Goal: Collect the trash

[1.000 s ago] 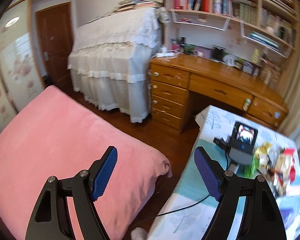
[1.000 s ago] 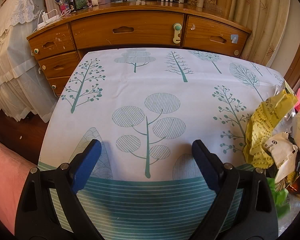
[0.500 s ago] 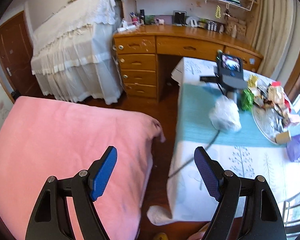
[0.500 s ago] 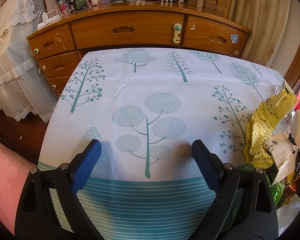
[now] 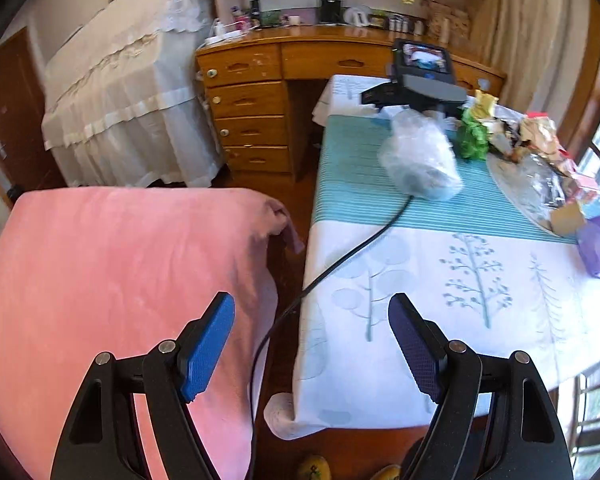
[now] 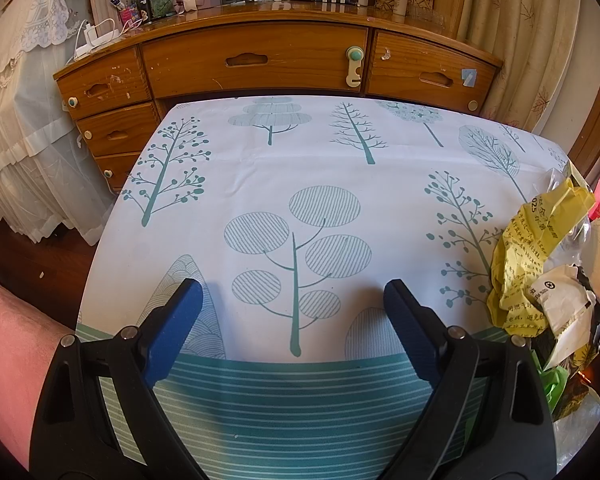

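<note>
Both pairs of blue fingers stand spread wide with nothing between them: the left gripper hangs over the gap between the pink bed and the table, and the right gripper sits low over the tree-print cloth, its pads released above bare fabric.

Largest in the room is the bed, then the draped piece by the wall, then the wooden desk with its drawers just behind the table's far edge.

On the table the trash is heaped along the right side, probably swept there so it can be taken from one spot: a crumpled yellow wrapper, white paper, green plastic and shiny film. A clear bag lies on the striped band near the middle, apart from the heap, and a small purple bag sits near the right edge.

A black cable runs from under the clear bag across the cloth and off the near edge.

Judging by this, neither gripper has taken any trash yet; the right one is just beside the heap and looks best placed to begin.
</note>
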### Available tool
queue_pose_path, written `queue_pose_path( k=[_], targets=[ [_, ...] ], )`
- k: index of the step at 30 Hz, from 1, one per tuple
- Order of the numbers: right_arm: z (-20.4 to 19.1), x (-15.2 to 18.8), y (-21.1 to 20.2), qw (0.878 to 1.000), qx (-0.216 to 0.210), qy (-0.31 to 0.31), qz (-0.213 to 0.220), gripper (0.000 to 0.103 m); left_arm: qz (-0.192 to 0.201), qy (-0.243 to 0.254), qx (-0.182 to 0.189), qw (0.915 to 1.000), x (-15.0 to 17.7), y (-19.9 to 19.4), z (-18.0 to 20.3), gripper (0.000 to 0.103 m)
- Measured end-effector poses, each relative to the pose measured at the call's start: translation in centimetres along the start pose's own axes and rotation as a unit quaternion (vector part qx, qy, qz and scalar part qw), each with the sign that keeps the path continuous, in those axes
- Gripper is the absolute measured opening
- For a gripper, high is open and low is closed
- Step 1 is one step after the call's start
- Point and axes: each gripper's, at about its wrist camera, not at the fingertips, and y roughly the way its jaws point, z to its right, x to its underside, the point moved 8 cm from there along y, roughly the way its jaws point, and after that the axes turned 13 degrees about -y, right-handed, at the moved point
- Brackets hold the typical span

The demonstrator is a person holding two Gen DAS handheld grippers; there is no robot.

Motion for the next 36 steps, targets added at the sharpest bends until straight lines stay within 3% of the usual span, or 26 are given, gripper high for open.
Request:
queue_pose_path(
  k=[11,21,27,32,36],
  targets=[
    [0.2,0.1,-0.2,1.0,-0.001,0.0,0.002,0.091,0.074,-0.022,-0.049,0.9958,0.2,2.9,-4.2,0.081],
    [0.0,0.0,0.0,1.0,-0.001,0.0,0.002,0.091,0.045,-0.004,-0.046,0.9979,0.6,2.4,-2.0,0.081],
    [0.0,0.0,0.0,1.0,-0.001,0.0,0.002,0.091,0.027,-0.023,-0.006,0.9994,-3.4,-2.8,1.9,0.081],
    [0.1,0.2,-0.2,1.0,-0.001,0.001,0.002,0.091,0.052,-0.022,0.029,0.998,-9.1,-9.9,5.8,0.081],
    [0.0,0.0,0.0,1.0,-0.001,0.001,0.002,0.091,0.093,-0.025,0.05,0.9941,-13.0,-16.4,8.1,0.081]
  ],
)
